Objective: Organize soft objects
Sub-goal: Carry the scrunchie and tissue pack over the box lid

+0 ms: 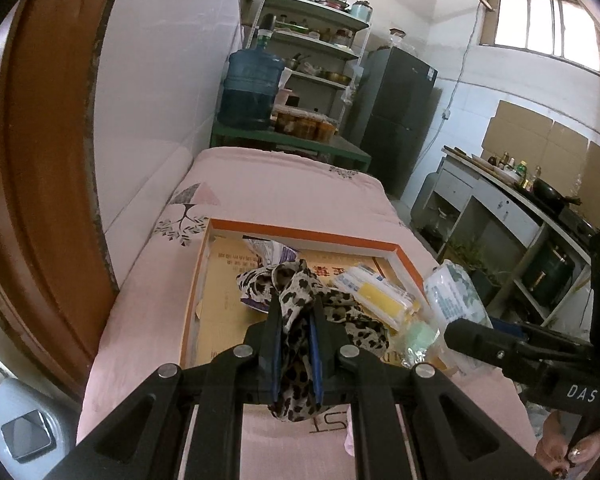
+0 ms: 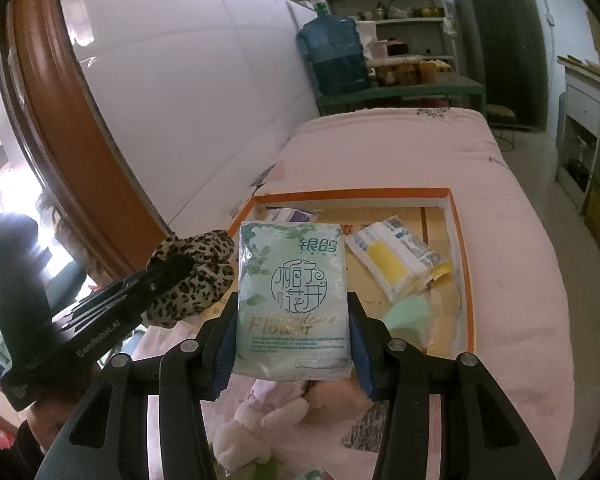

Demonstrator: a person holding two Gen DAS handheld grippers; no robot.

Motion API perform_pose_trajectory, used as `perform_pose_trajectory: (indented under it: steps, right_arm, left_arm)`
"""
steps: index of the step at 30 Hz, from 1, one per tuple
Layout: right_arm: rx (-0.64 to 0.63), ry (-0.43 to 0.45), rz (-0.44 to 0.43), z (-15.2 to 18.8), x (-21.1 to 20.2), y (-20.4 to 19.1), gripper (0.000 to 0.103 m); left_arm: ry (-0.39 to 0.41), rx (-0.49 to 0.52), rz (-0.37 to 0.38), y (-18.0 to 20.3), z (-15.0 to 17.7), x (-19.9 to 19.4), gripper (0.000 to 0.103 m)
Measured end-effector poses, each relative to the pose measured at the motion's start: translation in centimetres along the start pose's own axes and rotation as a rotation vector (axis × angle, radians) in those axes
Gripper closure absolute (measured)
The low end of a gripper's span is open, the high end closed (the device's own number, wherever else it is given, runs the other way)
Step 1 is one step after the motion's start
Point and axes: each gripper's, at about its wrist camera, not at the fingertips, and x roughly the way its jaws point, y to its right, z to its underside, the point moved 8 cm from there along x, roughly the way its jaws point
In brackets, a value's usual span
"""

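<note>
— Left wrist view first: what have your tongs got?

— My left tongs (image 1: 296, 316) are pressed together on a leopard-print cloth (image 1: 300, 292), which bunches up between the blue pads and hangs below them. My right tongs (image 2: 293, 312) pinch a pale green tissue pack (image 2: 293, 300) by its two long sides, held upright with its printed face toward the camera. Both are over the near end of the box.

— And the box itself?

— It is a shallow box with an orange rim (image 2: 462, 248), lying on the pink bed cover (image 2: 512, 280). Inside, on a tan printed bottom, I see a clear packet with a yellow block (image 2: 396, 256) near the right wall, a mint-green sponge-like piece (image 2: 408, 316) at the near right corner, and a white and purple packet (image 2: 290, 214) at the far left.

— Anything outside it?

— A white plush toy (image 2: 256, 424) lies on the cover below my right tongs, near the camera.
</note>
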Motion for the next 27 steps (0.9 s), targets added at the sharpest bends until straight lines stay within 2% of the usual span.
perform_pose_trajectory:
  steps: [27]
  right_arm:
    - [0.003, -0.039, 0.026, -2.3, 5.2, 1.6, 0.053]
  left_arm:
    - [-0.058, -0.023, -0.036, -2.1, -0.2, 4.8, 0.091]
